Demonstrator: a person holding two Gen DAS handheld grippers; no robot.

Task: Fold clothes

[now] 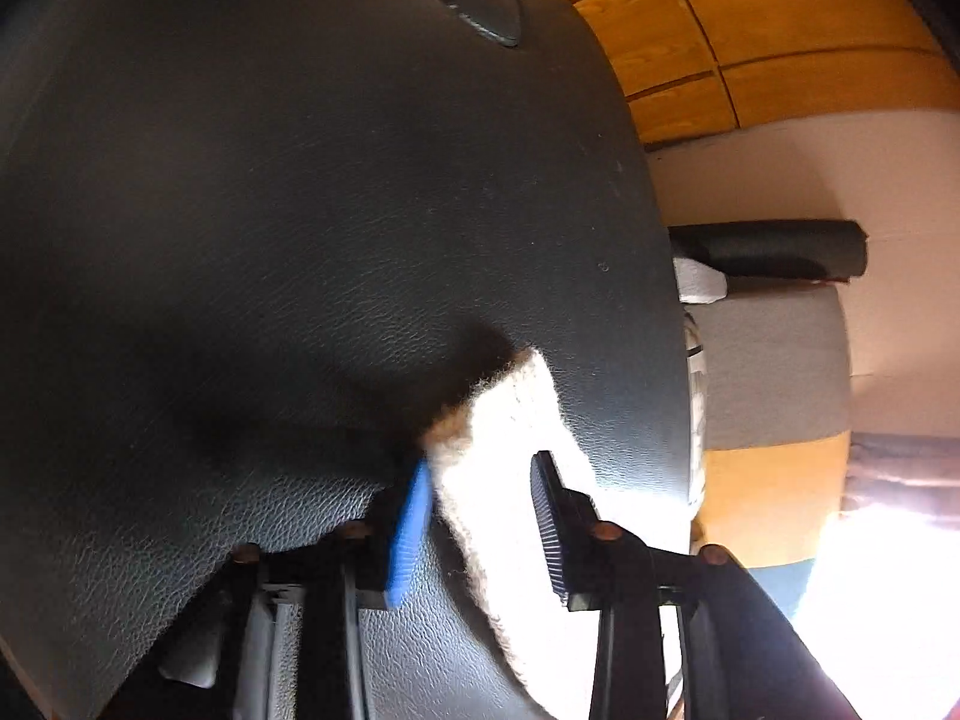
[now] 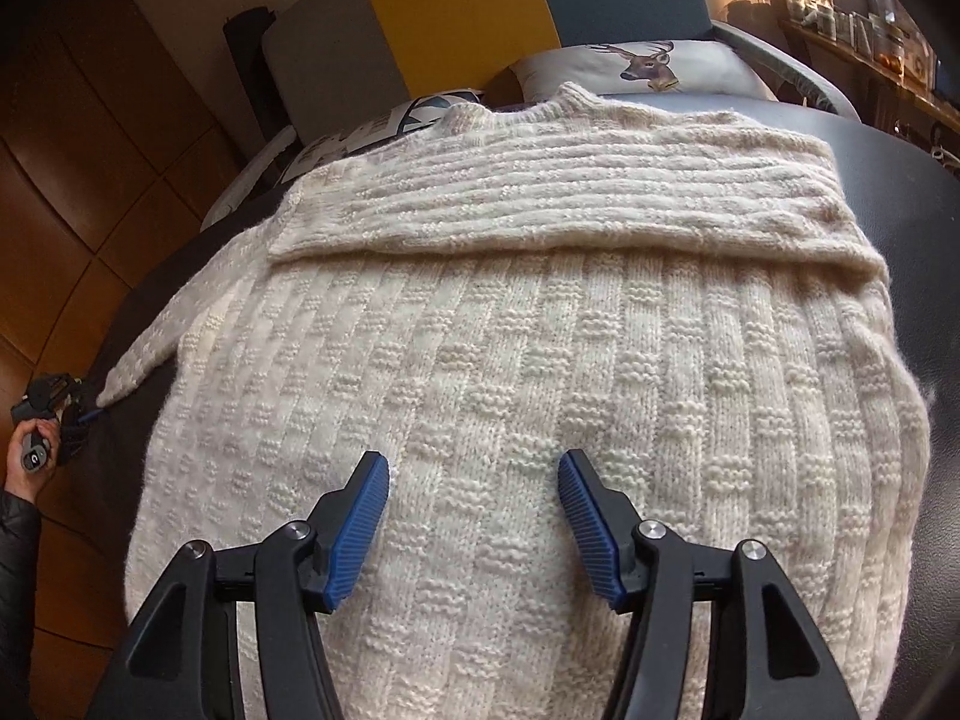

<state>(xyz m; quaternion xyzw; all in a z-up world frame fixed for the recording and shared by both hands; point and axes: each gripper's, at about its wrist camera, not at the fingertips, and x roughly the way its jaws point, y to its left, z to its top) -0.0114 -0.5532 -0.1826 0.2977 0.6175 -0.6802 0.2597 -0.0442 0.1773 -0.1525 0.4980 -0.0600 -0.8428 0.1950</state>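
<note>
A cream knitted sweater (image 2: 540, 360) lies flat on a black leather surface (image 2: 918, 240). One sleeve (image 2: 570, 204) is folded across its upper part. The other sleeve (image 2: 198, 312) stretches out to the left, as far as my left gripper (image 2: 72, 408), which a hand (image 2: 24, 462) holds. In the left wrist view the sleeve cuff (image 1: 498, 420) sits between the blue pads of my left gripper (image 1: 480, 498), which is shut on it just above the leather (image 1: 300, 240). My right gripper (image 2: 474, 480) hovers open over the sweater's body, touching nothing.
A deer-print cushion (image 2: 636, 66) and a patterned cushion (image 2: 360, 132) lie beyond the sweater's collar, against a yellow and grey padded back (image 2: 456, 18). Wooden floor (image 2: 90, 180) runs along the left. A shelf with jars (image 2: 870, 18) stands at the far right.
</note>
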